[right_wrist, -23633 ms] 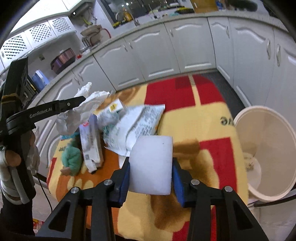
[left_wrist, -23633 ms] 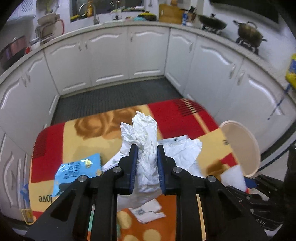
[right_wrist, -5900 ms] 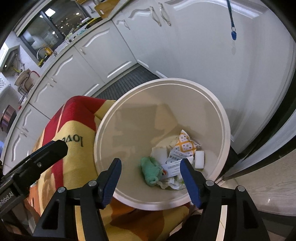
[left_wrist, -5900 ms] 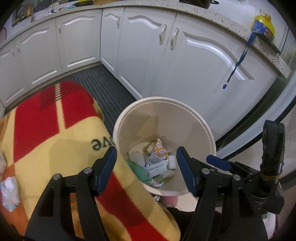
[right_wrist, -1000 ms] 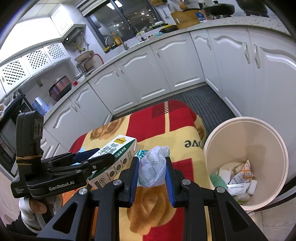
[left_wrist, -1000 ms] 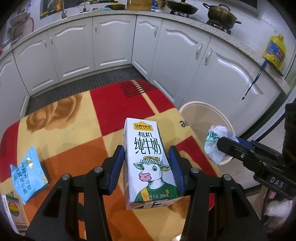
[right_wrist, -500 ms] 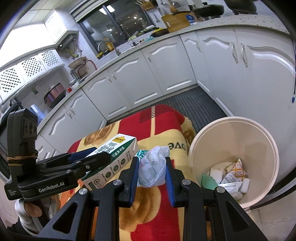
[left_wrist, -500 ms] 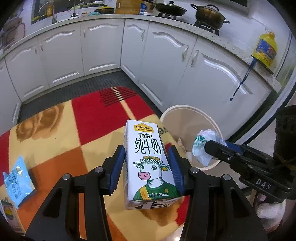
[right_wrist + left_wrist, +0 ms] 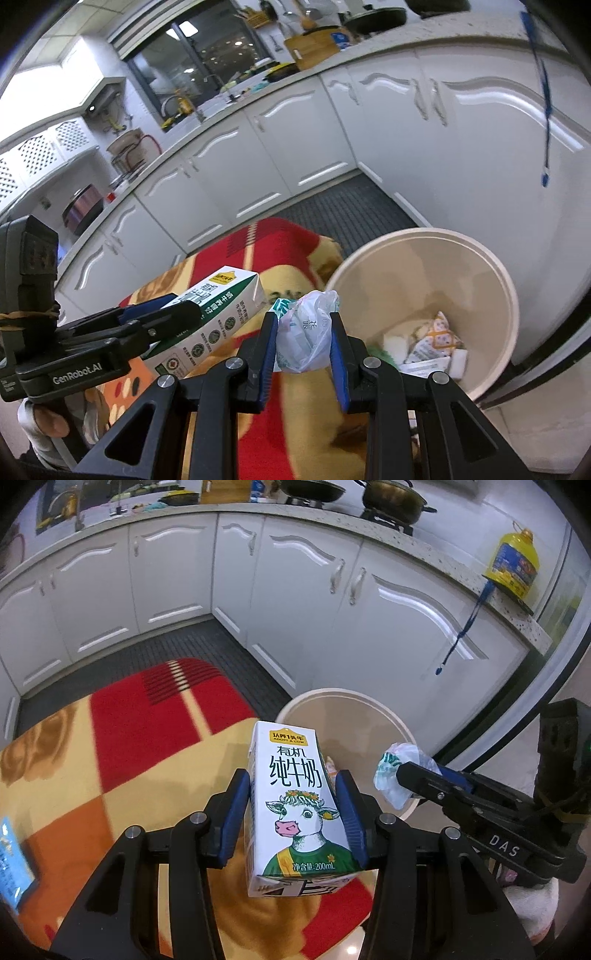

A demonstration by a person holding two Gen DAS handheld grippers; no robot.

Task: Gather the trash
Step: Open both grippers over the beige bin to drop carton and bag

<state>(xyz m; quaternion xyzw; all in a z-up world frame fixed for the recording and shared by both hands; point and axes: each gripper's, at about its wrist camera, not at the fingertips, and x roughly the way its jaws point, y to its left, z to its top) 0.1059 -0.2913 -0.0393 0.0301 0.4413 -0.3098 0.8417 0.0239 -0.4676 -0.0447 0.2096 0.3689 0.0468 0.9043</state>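
My left gripper (image 9: 293, 797) is shut on a white milk carton (image 9: 297, 808) with a cow picture, held upright above the blanket's right end near the bin. The carton also shows in the right wrist view (image 9: 212, 321). My right gripper (image 9: 303, 336) is shut on a crumpled plastic bag (image 9: 304, 338), just left of the bin's rim; the bag shows in the left wrist view (image 9: 393, 775) over the rim. The cream round trash bin (image 9: 491, 266) holds several wrappers and scraps (image 9: 432, 347). It stands right of the table in the left wrist view (image 9: 369, 705).
A red, yellow and orange blanket (image 9: 129, 746) covers the table. A blue packet (image 9: 11, 860) lies at its left edge. White kitchen cabinets (image 9: 388, 620) curve behind the bin. A yellow oil bottle (image 9: 513, 565) stands on the counter.
Both grippers have moved right, closer to the bin, each keeping its hold. The bin now looks larger and nearer in both views.
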